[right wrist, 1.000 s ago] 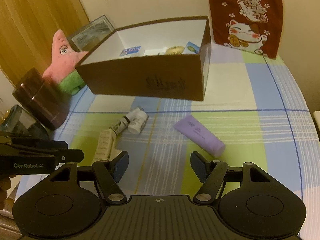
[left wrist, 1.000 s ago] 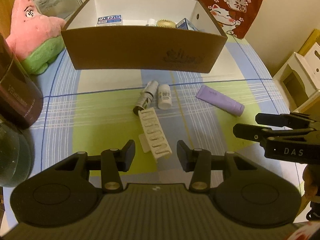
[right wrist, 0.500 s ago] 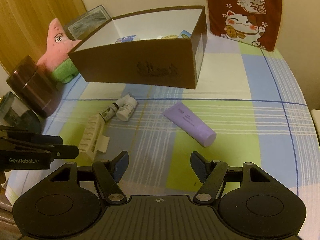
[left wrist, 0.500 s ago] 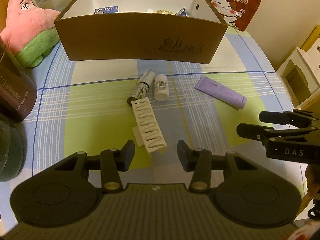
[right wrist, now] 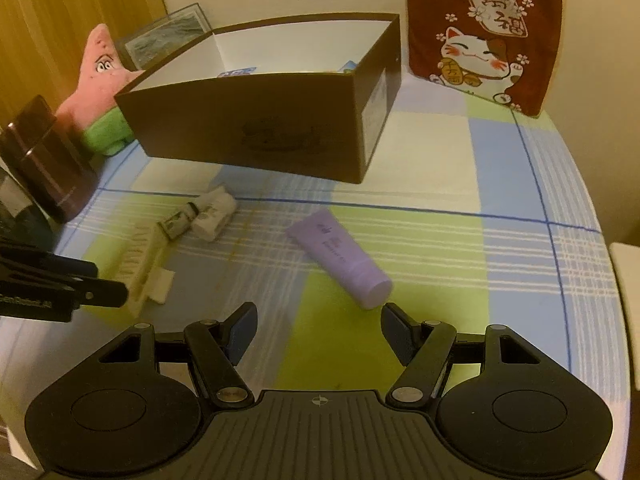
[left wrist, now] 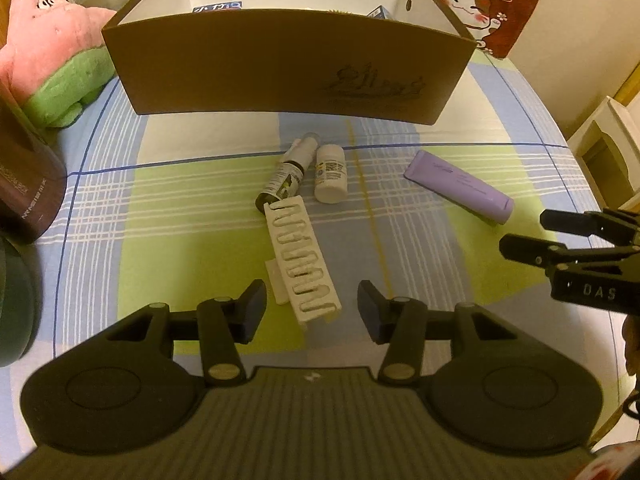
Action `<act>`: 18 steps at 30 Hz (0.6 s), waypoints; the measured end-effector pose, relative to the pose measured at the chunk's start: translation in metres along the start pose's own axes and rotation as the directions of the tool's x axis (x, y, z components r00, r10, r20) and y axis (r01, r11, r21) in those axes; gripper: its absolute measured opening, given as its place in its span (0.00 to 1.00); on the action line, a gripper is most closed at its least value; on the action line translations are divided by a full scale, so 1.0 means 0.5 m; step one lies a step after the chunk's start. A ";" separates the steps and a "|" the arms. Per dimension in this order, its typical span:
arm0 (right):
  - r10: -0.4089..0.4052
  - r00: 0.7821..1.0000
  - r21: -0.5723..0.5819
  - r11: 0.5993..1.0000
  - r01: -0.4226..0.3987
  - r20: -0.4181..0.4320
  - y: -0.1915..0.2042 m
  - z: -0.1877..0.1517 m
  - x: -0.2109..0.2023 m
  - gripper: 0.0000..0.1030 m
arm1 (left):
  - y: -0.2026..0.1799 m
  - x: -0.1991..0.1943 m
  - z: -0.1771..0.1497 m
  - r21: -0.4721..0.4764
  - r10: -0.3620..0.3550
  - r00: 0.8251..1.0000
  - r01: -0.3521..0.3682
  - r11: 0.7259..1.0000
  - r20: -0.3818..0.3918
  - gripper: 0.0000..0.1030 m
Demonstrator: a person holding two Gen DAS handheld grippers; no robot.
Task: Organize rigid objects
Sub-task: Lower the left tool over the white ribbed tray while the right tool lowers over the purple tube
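A white slotted plastic rack [left wrist: 302, 258] lies on the checked cloth, its near end between the tips of my open left gripper [left wrist: 311, 310]. Beyond it lie a small dark bottle [left wrist: 286, 178] and a white bottle [left wrist: 330, 174]. A purple tube [left wrist: 460, 188] lies to the right. In the right wrist view my open right gripper [right wrist: 318, 330] is just short of the purple tube's [right wrist: 340, 258] cap end; the rack [right wrist: 142, 268] and the left gripper's side [right wrist: 60, 284] are at the left. The brown cardboard box [left wrist: 288, 68] behind holds several small items.
A pink star plush [left wrist: 52, 48] and a dark cylindrical container [left wrist: 24, 184] stand at the left. A red lucky-cat cloth [right wrist: 484, 32] leans on the wall behind the box. A white piece of furniture [left wrist: 608, 156] stands off the table's right edge.
Both grippers have moved forward and lower toward the table. The rack's near end now sits between the left fingertips, and the purple tube is closer to the right gripper. Both stay open.
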State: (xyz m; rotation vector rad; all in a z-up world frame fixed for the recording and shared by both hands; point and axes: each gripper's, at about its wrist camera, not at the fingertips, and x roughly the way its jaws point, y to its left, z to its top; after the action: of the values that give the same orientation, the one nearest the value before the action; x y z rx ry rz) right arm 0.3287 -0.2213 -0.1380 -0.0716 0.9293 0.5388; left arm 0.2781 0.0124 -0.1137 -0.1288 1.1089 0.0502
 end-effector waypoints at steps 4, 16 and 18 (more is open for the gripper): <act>-0.011 1.000 -0.024 1.000 0.011 0.003 -0.016 0.007 0.021 0.66 | 0.002 0.015 0.007 -0.004 0.007 1.000 -0.007 1.000 -0.004 0.47; -0.007 1.000 -0.120 0.993 0.006 -0.004 -0.034 0.026 0.101 0.66 | 0.002 0.052 0.031 0.021 0.042 0.999 -0.042 0.999 -0.008 0.46; -0.006 1.000 -0.136 0.991 0.005 -0.003 -0.032 0.028 0.108 0.65 | 0.001 0.056 0.034 0.030 0.048 0.999 -0.048 0.998 -0.006 0.45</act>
State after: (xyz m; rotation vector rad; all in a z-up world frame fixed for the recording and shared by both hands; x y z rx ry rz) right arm 0.3721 -0.2089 -0.1744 -0.1981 0.8947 0.5965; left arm 0.3056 0.0142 -0.1316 -0.0754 1.1187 0.0761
